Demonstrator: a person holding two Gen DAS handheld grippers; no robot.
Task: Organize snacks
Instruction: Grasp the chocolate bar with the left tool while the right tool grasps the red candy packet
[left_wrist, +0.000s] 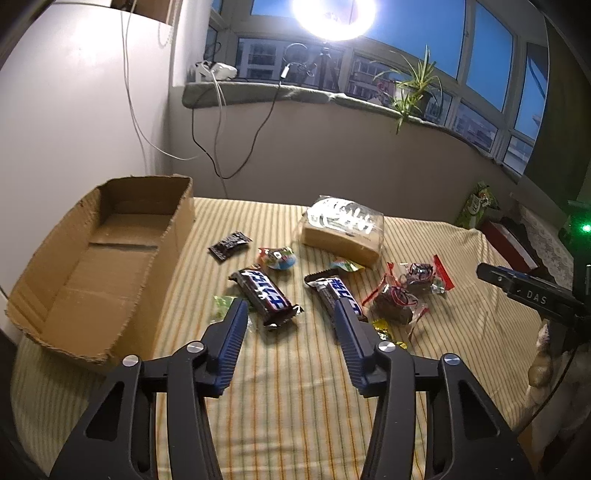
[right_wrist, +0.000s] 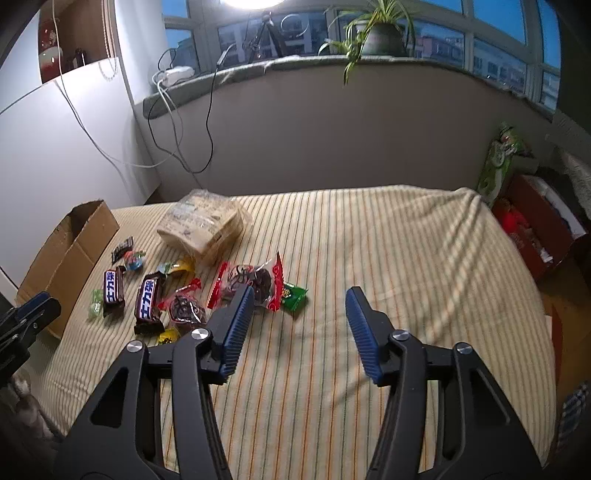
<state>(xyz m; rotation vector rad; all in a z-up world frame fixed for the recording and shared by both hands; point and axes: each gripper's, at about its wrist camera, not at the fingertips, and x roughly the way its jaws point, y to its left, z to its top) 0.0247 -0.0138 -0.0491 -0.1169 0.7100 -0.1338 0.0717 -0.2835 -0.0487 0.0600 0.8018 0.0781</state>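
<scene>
Several snacks lie on a striped cloth (left_wrist: 295, 387). Two Snickers bars (left_wrist: 264, 291) (left_wrist: 334, 291), a small dark packet (left_wrist: 229, 244), colourful candies (left_wrist: 279, 257), two red-edged clear packets of dark sweets (left_wrist: 397, 301) and a large bag of biscuits (left_wrist: 341, 230) are there. An empty cardboard box (left_wrist: 107, 258) stands at the left. My left gripper (left_wrist: 290, 306) is open and empty, just above the near ends of the Snickers bars. My right gripper (right_wrist: 300, 293) is open and empty, right of the snack pile (right_wrist: 184, 291), its left finger near a red-edged packet (right_wrist: 258, 282).
A wall and a windowsill with cables (left_wrist: 221, 122), a potted plant (left_wrist: 413, 88) and a bright ring lamp (left_wrist: 334, 14) lie beyond the table. Green snack bags (right_wrist: 496, 166) and a red box (right_wrist: 532, 229) stand off the table's right edge.
</scene>
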